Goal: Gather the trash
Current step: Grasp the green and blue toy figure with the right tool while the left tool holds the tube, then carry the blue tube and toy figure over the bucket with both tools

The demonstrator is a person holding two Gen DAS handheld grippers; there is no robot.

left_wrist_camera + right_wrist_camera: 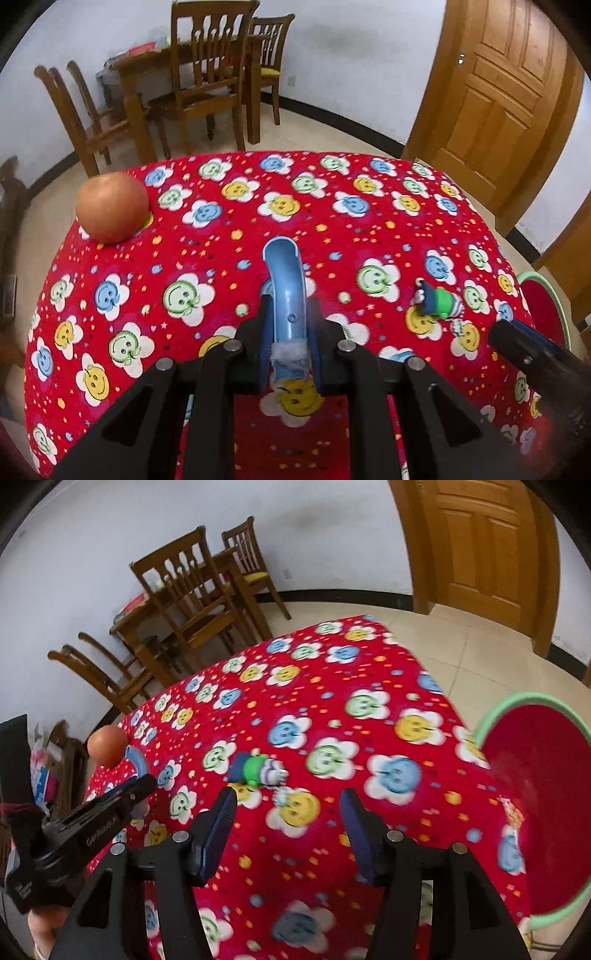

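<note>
**A:** Checking trash items. Curved blue plastic piece [284, 291] is clamped between the pads of the left gripper [288, 317], jaws fully closed on it, its rounded end sticking out forward over the tablecloth [332, 221]. A bit of white fluff clings to its lower part.

**B:** Second item?

**A:** Small toy figure [258, 768], green body with blue and white parts, lying on its side on the cloth. Right gripper [288, 805] sits just short of it, jaws partly open, nothing between the pads. No contact with the figure.

**B:** Bin?

**A:** Red basin with green rim [491, 716] at the table's right edge, beyond the figure from the left gripper's side.

**B:** Anything else on the table?

**A:** Apple [110, 206] at the far left corner, well apart from both grippers. Wooden chairs [207, 74] and a door [498, 92] behind.
</note>
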